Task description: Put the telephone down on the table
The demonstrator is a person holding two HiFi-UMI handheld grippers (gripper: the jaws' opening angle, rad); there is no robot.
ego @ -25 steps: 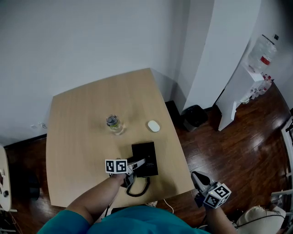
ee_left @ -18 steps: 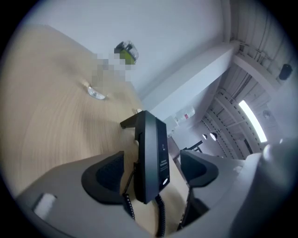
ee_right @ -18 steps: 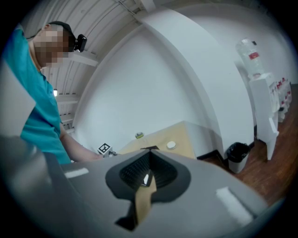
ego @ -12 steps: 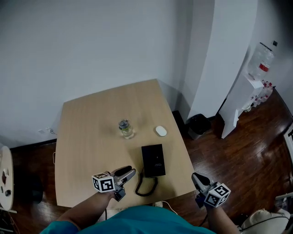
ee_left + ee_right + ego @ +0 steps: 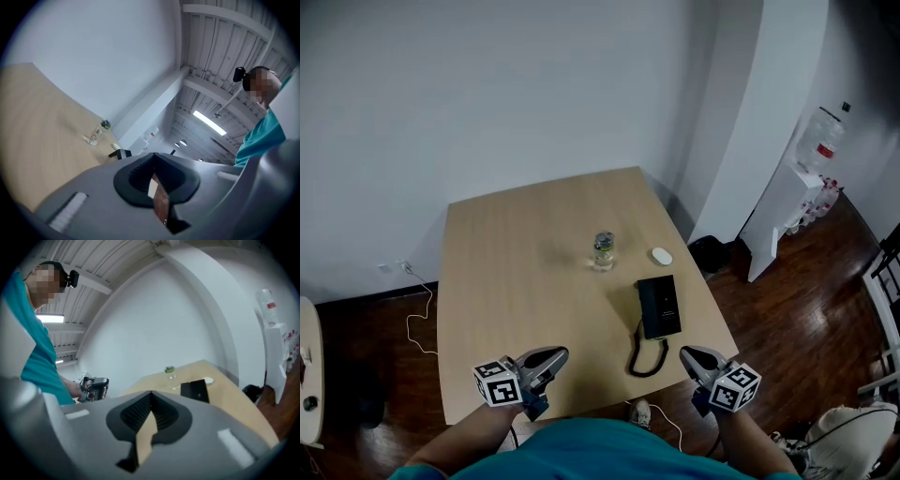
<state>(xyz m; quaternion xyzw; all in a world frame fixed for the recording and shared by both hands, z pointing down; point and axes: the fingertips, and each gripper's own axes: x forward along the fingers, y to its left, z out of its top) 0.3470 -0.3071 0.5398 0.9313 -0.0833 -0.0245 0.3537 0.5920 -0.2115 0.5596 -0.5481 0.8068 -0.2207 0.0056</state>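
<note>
Counter (image 5: 516,262) of pale wood fills the middle of the head view, set against a white wall, with dark wood floor (image 5: 797,309) to its right. Telephone (image 5: 659,307) lies flat on it, right of centre and close to the counter's right edge. It is black and oblong, and none of my jaws touch it. Its cord (image 5: 645,356) curls in a loop from its lower end toward the counter's near edge.

My left gripper (image 5: 546,359) sits at the lower left of the frame, over the counter's near edge and well apart from the telephone. Its jaws have just closed, pads together with nothing between them. My right gripper (image 5: 694,358) sits at the lower right of centre, just off the near right corner. Its jaws are also pressed together and hold nothing.

A clear bottle (image 5: 603,251) stands upright near the centre, up and left of the telephone and apart from it. A small white mouse (image 5: 662,256) lies just above the telephone.
</note>
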